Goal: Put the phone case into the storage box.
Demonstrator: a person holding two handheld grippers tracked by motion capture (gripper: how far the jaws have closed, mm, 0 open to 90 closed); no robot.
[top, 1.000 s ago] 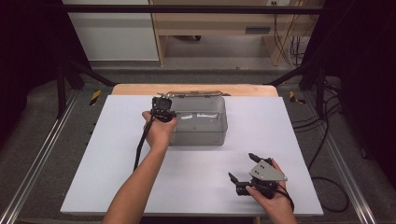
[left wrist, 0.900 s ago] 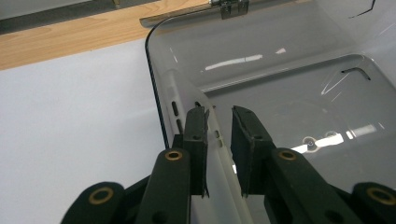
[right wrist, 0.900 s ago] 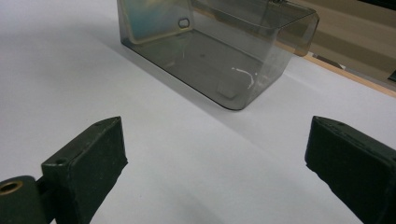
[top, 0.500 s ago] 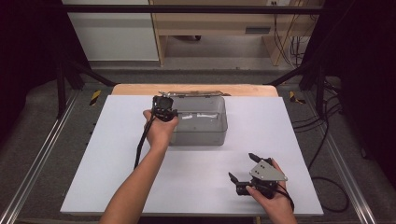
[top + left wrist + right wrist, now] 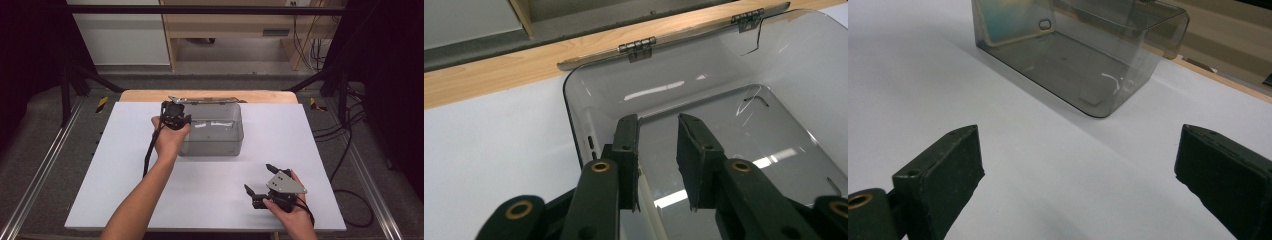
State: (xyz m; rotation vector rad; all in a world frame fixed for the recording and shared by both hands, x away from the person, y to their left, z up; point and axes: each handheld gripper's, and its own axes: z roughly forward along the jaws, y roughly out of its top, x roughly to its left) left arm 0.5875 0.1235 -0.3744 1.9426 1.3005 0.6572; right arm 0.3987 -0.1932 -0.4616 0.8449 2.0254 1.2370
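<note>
A clear grey plastic box [image 5: 220,134] stands at the back middle of the white tabletop [image 5: 100,175], its hinged lid [image 5: 205,100] folded open behind it. My left gripper [image 5: 176,108] is at the box's left near corner. In the left gripper view the box [image 5: 774,75] looks empty, and my left gripper [image 5: 658,121] has its jaws a narrow gap apart, straddling the wall's rim without clamping it. My right gripper [image 5: 257,177] rests on the table at the front right, wide open and holding nothing. In the right gripper view, the right gripper [image 5: 1080,137] faces the box [image 5: 1073,55] across bare table.
A wooden table edge [image 5: 270,96] shows behind the white top. Black frame posts [image 5: 65,85] stand at both back corners. Cables [image 5: 350,150] trail on the floor at the right. Metal rails [image 5: 35,185] run along both sides.
</note>
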